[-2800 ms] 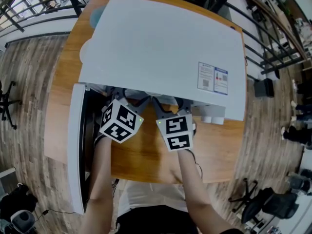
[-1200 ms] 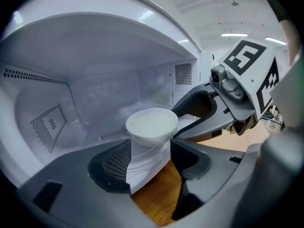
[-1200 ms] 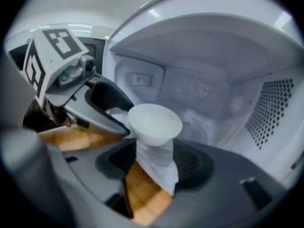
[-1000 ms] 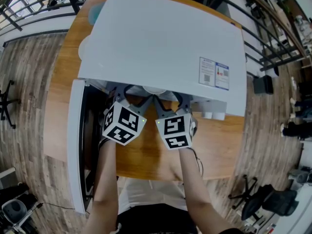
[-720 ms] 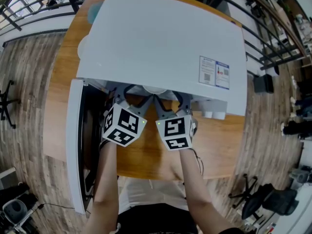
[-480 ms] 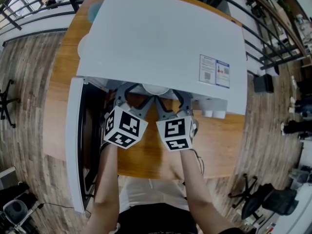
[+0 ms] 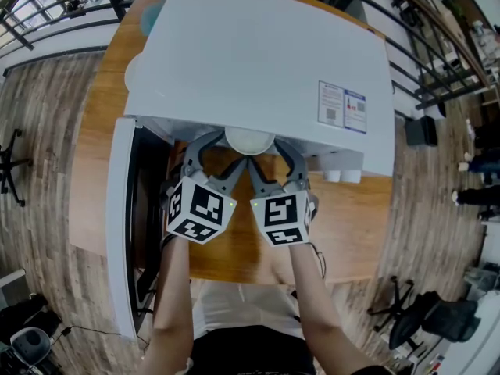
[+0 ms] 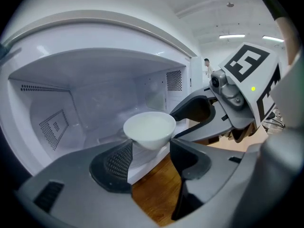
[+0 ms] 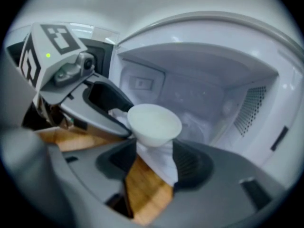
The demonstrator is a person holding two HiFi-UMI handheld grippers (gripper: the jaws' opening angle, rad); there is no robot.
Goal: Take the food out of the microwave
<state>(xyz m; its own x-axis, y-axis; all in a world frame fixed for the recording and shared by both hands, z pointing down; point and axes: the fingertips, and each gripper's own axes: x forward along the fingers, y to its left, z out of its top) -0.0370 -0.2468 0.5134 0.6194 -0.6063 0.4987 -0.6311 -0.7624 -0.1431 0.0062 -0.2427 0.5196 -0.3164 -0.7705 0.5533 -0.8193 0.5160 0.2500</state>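
**White bowl (image 7: 249, 141) held at the microwave (image 7: 258, 61) mouth**

The bowl hangs at the open front of the cavity, just past the sill. The door (image 7: 121, 225) stands swung out on your left, over the wooden counter (image 7: 344, 225). The bowl's inside shows plain white, and what it holds cannot be told. Your left claw (image 8: 151, 145) is spread wide, its jaw tips pressed to the bowl's lower wall. Your right claw (image 9: 154, 148), equally wide, grips the bowl from the opposite side.
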